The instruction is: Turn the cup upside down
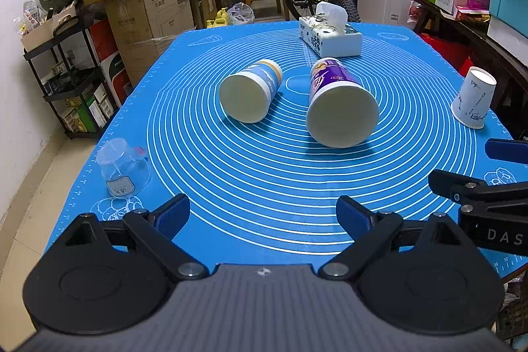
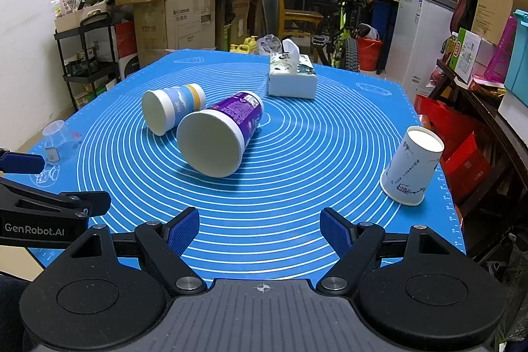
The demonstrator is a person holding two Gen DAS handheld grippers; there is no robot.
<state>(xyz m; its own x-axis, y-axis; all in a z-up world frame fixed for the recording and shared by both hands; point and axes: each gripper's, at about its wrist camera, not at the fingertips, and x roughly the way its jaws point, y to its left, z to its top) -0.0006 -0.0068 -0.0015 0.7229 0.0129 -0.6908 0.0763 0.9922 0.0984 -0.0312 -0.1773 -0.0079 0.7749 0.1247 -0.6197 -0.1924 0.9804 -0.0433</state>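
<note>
**A:** Hand-held gripper status?

**B:** Left hand-held gripper (image 1: 262, 216) sat at bottom centre of its own view, fingers spread wide, nothing between them. Right hand-held gripper (image 2: 260, 231) was the same: spread wide, empty, bottom centre of its view. Neither touched a cup.

**A:** Which cup, and where from the fingers?

**B:** Two cups lay on their sides mid-frame on the blue mat (image 1: 264, 187) over the bench. The purple cup (image 1: 340, 101) was straight ahead and slightly right of the left gripper; in the right wrist view it (image 2: 221, 134) sat ahead and slightly left. The blue-and-white cup (image 1: 250, 91) lay just left of it, apart in the left view, overlapping in the right view, so I couldn't confirm contact.

**A:** Axis?

**B:** Purple: long axis ran roughly away from the cameras, the wide end with the white band facing us, the narrow end toward the tissue box (image 1: 330, 35) in the upper centre. My guess: the right gripper was nearer, so a side-on pinch across the body, then tip it.

**A:** Anything already done?

**B:** White printed paper cup (image 2: 411, 165) at right edge stood wide end down, as did the clear plastic cup (image 1: 123, 167) at lower left. Those looked finished.

**A:** Looks?

**B:** Purple printed paper wall, cream end face; likely light, crushable.
</note>
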